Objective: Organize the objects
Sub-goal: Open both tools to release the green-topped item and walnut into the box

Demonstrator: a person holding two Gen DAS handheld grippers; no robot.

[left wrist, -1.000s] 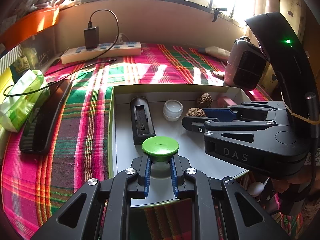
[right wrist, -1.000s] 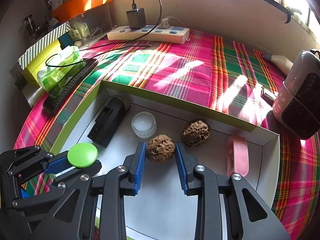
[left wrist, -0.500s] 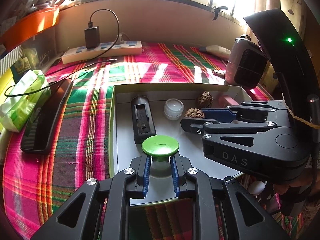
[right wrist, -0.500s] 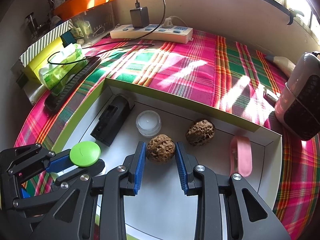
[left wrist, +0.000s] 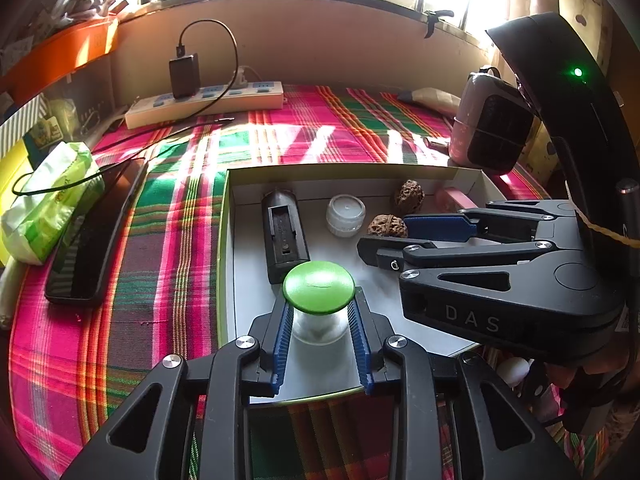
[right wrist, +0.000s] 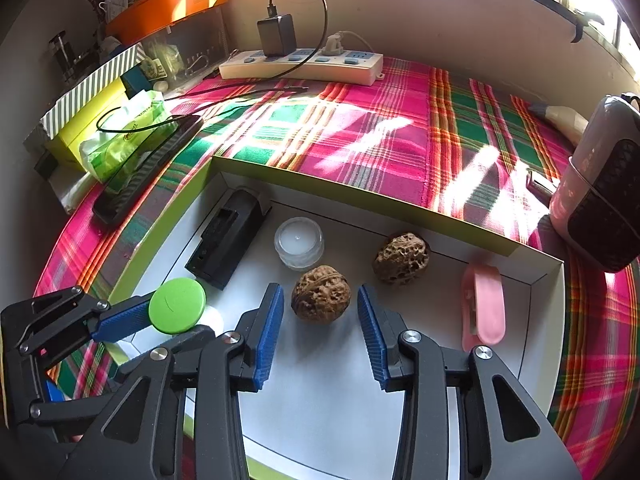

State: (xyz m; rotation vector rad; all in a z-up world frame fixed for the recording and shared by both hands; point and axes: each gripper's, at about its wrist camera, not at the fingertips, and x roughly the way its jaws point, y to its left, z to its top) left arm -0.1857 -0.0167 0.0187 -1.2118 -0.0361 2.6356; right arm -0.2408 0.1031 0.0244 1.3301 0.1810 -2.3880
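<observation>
Release step in tray (right wrist: 536, 280): left tongs (left wrist: 320, 332) just spread off green-lidded jar (left wrist: 319, 288), right tongs (right wrist: 320, 320) just spread off walnut (right wrist: 321, 299) at 12 o'clock; next, lift both clear.

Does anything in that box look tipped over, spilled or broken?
Nothing stands out. Inside the box, the green-lidded jar and the small clear pot stand upright, the black holder and pink clip lie flat, and both walnuts look whole. No spill is visible.
</observation>
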